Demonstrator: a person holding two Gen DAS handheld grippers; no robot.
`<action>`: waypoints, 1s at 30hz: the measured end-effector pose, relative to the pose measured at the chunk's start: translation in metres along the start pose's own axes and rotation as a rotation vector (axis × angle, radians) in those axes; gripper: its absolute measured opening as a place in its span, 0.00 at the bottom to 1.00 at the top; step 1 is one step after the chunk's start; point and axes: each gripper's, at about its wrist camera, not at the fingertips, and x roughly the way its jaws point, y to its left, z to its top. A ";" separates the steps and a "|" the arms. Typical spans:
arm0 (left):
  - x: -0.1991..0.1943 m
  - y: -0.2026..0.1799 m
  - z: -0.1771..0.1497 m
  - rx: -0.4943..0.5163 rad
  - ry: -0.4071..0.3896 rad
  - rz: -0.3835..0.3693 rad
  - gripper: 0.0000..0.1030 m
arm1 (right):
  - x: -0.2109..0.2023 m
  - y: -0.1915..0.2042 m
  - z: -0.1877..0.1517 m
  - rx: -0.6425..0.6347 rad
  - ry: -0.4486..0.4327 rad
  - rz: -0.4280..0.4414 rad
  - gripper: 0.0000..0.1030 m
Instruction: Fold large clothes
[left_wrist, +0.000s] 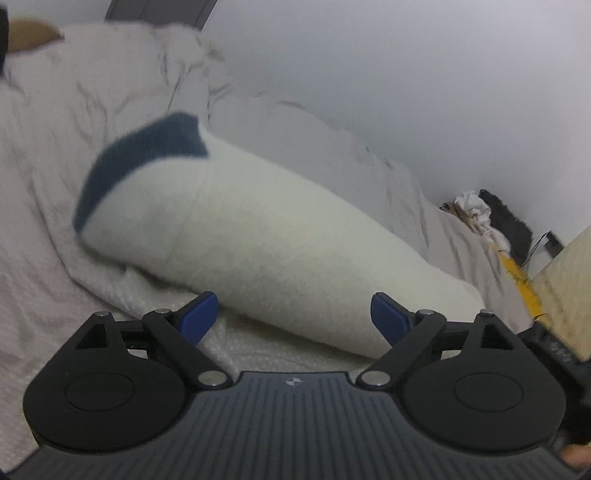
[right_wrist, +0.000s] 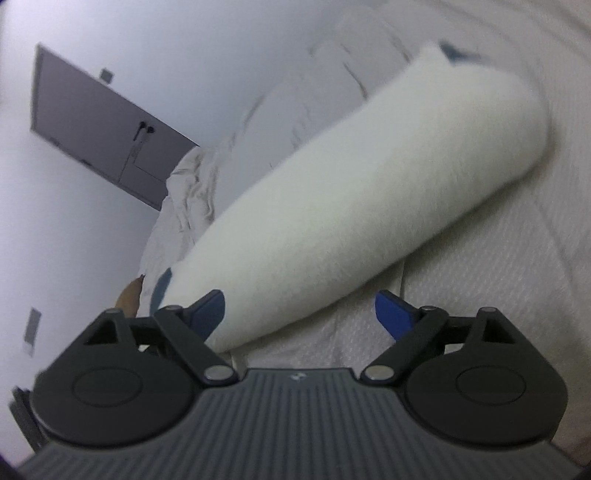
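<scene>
A cream fleece garment (left_wrist: 266, 236) with a dark blue band (left_wrist: 140, 158) at its far left end is lying folded into a long bundle across a pale bedsheet (left_wrist: 48, 236), with a rumpled duvet (left_wrist: 110, 81) bunching behind it against the white wall (left_wrist: 406, 74). The left gripper (left_wrist: 291, 317) is hovering at the bundle's near edge, jaws released and spread wide, pads clear of the cloth. The right gripper (right_wrist: 299, 314) is likewise gaping, holding nothing, its left blue pad (right_wrist: 208, 308) just beside the garment's near end. A grey door (right_wrist: 96, 125) is showing at far left.
</scene>
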 end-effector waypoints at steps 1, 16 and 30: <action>0.005 0.003 0.002 -0.018 0.014 -0.007 0.90 | 0.009 -0.003 -0.001 0.038 0.031 0.008 0.88; 0.060 0.051 -0.001 -0.337 0.136 -0.186 0.90 | 0.063 -0.029 0.013 0.355 0.049 0.177 0.90; 0.069 0.127 0.008 -0.793 -0.032 -0.267 0.88 | 0.042 -0.046 0.017 0.429 -0.003 0.279 0.90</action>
